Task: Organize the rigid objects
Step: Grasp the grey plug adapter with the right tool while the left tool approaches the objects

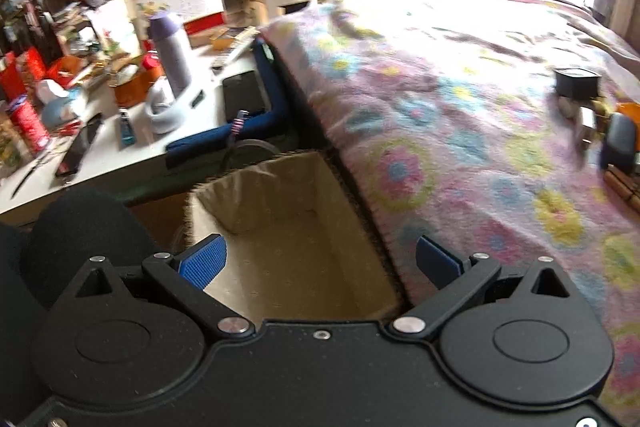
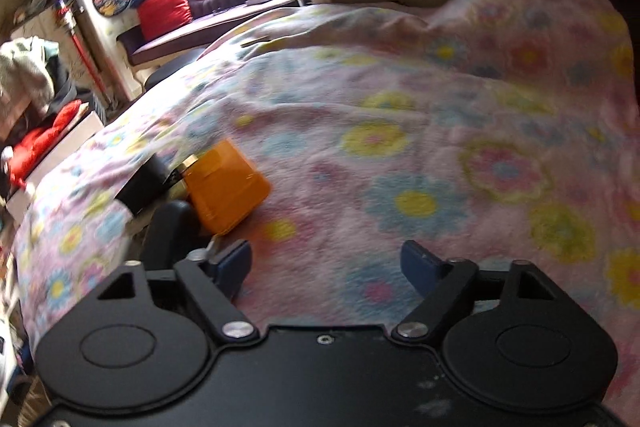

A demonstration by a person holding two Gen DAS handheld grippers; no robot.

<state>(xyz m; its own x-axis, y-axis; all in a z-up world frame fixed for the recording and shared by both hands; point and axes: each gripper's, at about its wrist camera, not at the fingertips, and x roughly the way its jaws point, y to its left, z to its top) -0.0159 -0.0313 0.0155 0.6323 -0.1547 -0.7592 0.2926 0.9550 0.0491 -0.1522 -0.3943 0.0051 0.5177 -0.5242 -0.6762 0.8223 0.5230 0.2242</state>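
In the left wrist view, my left gripper (image 1: 320, 261) hangs open above a woven basket with a beige cloth lining (image 1: 224, 195), which stands between the desk and the bed; nothing is between the blue pads (image 1: 202, 263). No object shows in the visible part of the basket. My right gripper (image 2: 326, 265) is open and empty over the flowered blanket (image 2: 440, 147). Left of it lies an orange bottle (image 2: 226, 187) with a black cap (image 2: 142, 183), tipped on its side, and a dark rounded object (image 2: 172, 227) beside it. The same cluster shows blurred at the bed's right edge (image 1: 578, 83).
A crowded white desk (image 1: 120, 147) stands left of the basket with a grey-purple flask (image 1: 172, 55), a phone (image 1: 244, 95) and many small items. Brown wooden pieces (image 1: 622, 183) lie on the blanket. Red cushions (image 2: 164, 9) and a bench sit by the window.
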